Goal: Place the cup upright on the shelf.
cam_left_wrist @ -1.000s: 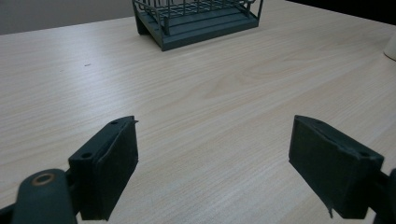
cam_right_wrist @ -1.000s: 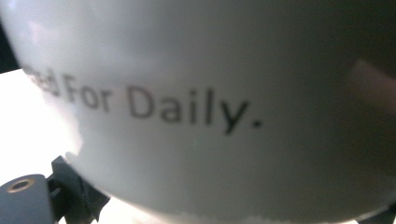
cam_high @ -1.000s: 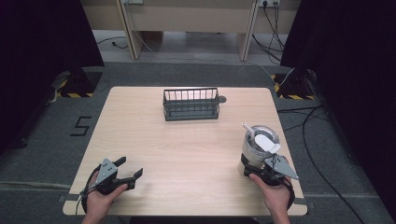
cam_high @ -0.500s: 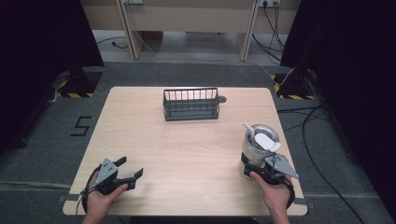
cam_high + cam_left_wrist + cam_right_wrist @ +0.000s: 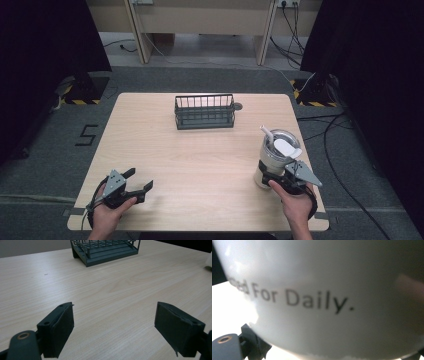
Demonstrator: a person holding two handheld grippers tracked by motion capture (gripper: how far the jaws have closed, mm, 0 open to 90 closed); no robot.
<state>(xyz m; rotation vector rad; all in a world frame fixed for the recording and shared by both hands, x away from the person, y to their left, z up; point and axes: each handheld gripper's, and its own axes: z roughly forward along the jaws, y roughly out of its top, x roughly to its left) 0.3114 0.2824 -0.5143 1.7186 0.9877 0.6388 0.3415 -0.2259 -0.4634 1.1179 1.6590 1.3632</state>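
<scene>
The right gripper (image 5: 276,176) grips the base of a white cup (image 5: 274,156) that stands upright near the table's (image 5: 210,160) right front edge; its wall, printed "For Daily.", sits right against the jaws in the right gripper view. The left gripper (image 5: 137,186) rests at the front left corner, jaws spread wide over bare wood. A dark wire basket (image 5: 204,111) stands at the far middle, well apart from both

A wire rack (image 5: 204,111) stands on the table (image 5: 200,160) at the middle of its far side. A lidded cup (image 5: 276,157) stands near the right edge, well apart from the rack. The right gripper (image 5: 280,176) sits just before the cup, at its base. The left gripper (image 5: 135,186) rests at the near left corner.
</scene>
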